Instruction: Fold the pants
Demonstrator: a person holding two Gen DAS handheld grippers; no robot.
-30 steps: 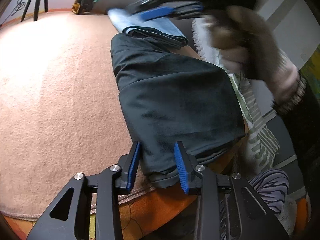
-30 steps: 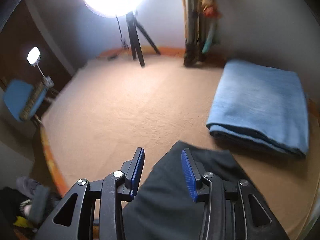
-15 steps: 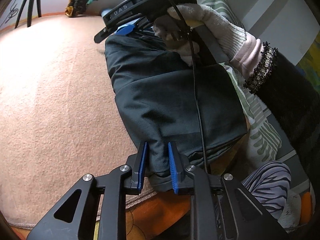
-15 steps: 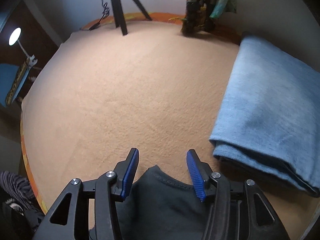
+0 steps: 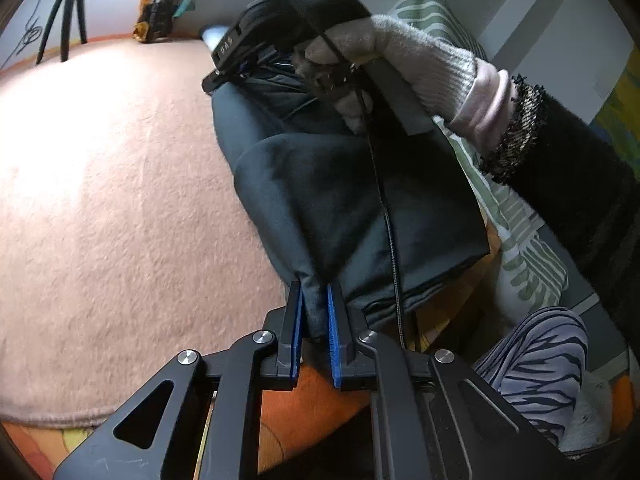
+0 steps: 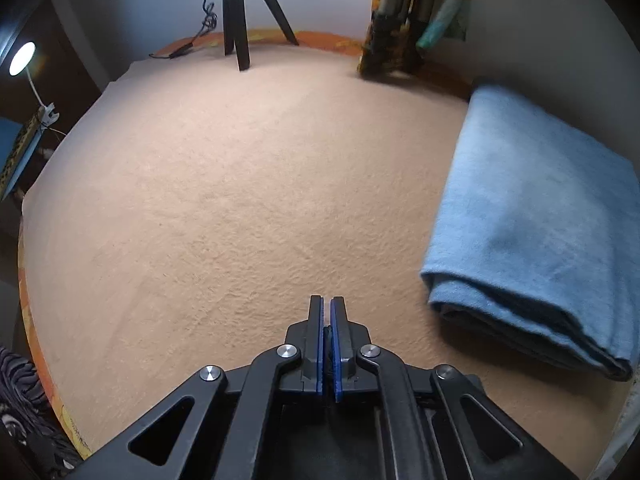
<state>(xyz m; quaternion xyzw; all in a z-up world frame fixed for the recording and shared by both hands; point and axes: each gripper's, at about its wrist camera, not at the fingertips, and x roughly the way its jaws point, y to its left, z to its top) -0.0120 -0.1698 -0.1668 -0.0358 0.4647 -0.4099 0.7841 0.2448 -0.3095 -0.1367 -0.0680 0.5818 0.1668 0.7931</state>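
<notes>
Dark pants (image 5: pixel 340 208) lie folded lengthwise on a pink blanket (image 5: pixel 100 200). My left gripper (image 5: pixel 314 292) is at their near corner; its jaws are closing, and the blue pads squeeze a pinch of the fabric. A gloved hand (image 5: pixel 408 64) holds my right gripper (image 5: pixel 212 80) at the far end of the pants, pointing steeply down. The right wrist view shows that right gripper (image 6: pixel 327 300) shut, a thin sliver of the dark pants (image 6: pixel 329 334) caught between its pads. The rest of the pants is hidden under it there.
A folded light-blue cloth (image 6: pixel 532 232) lies on the blanket (image 6: pixel 240 200) just right of the right gripper. A tripod (image 6: pixel 240 12) and leaning poles (image 6: pixel 396 20) stand at the far edge. A striped pillow (image 5: pixel 520 264) and a striped-clad leg (image 5: pixel 532 364) flank the pants.
The left jaws narrowed from wide apart onto the pants' near corner. The right gripper came down over the far edge of the pants and shut on it.
</notes>
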